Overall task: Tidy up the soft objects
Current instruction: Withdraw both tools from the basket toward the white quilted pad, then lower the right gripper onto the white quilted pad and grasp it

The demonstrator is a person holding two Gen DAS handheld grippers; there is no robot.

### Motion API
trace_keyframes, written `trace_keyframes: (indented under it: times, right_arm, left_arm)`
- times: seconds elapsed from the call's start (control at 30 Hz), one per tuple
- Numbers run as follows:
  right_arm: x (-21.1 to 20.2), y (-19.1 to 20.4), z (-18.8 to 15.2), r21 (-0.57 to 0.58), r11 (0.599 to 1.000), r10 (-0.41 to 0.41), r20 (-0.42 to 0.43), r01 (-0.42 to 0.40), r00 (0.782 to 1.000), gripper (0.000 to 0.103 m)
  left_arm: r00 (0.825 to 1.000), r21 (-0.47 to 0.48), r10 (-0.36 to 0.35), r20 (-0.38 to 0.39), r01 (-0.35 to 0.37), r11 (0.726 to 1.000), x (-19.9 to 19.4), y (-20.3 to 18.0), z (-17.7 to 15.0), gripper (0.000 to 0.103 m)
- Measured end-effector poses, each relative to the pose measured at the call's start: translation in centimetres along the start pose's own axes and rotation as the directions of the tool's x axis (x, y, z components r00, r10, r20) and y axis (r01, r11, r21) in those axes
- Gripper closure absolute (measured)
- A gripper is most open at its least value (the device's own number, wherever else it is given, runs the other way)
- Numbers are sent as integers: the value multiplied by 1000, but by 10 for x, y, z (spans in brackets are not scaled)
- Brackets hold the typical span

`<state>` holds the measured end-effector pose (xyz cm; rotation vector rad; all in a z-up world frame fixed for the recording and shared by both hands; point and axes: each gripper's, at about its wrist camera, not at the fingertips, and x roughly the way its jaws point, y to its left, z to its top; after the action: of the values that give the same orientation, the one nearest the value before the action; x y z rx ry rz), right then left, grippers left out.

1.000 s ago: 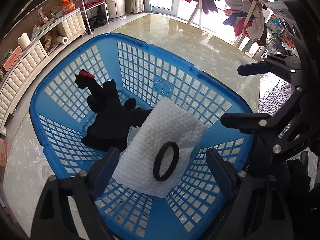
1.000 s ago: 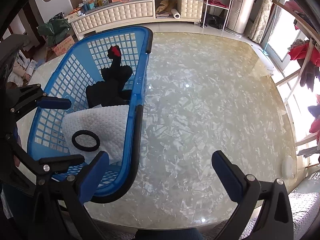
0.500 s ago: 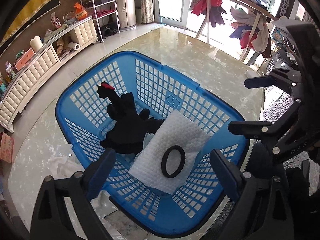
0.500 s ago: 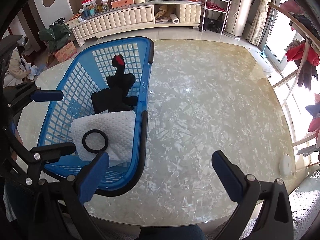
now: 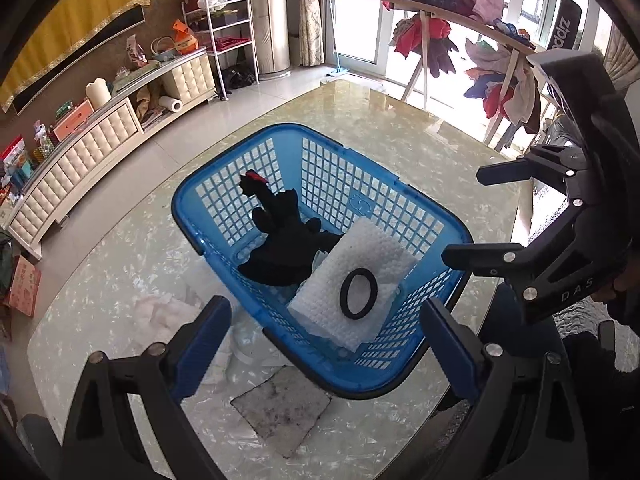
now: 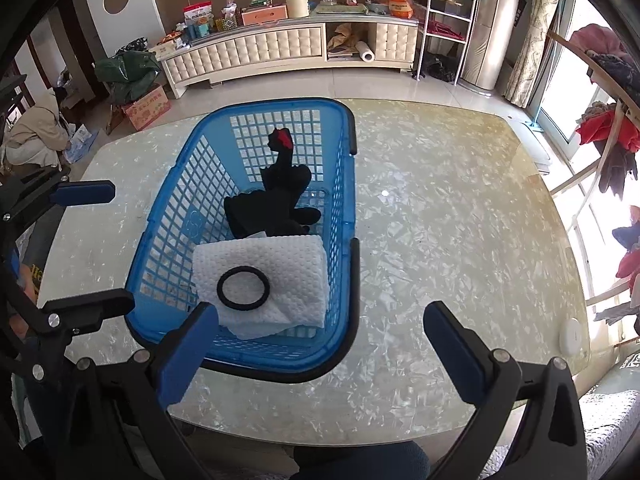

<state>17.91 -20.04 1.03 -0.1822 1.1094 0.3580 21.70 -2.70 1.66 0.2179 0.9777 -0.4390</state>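
Both sets of jaws spread and empty above the worktop (image 6: pixel 460 240), with the basket (image 5: pixel 352 384) holding toy (image 5: pixel 280 248), cloth (image 5: pixel 360 264) and ring (image 5: pixel 359 293) directly below the left gripper (image 5: pixel 326 344), left of the right gripper (image 6: pixel 320 344).

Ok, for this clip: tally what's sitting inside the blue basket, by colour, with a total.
Black: 2, the plush toy with a red patch on its head and the ring
White: 1, the folded cloth under the ring
Total: 3 in the basket; anything hidden beneath them cannot be told.
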Motion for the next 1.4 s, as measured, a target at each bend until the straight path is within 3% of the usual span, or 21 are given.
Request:
trace_keyframes:
  times: [0.57, 1.03, 1.4]
  right_arm:
    - [11, 92, 23, -132, 989, 65, 2, -64, 998, 0]
    - [61, 177, 45, -254, 960, 106, -62, -118, 992, 0]
    - [115, 226, 60, -313, 944, 78, -112, -109, 991, 0]
  left_arm:
    - [998, -143, 66, 6, -65, 988, -44, 58, -58, 9]
    - [994, -270, 106, -21, -108, 957, -56, 128, -117, 9]
    - [993, -344, 102, -51, -113, 932, -39, 174, -152, 9]
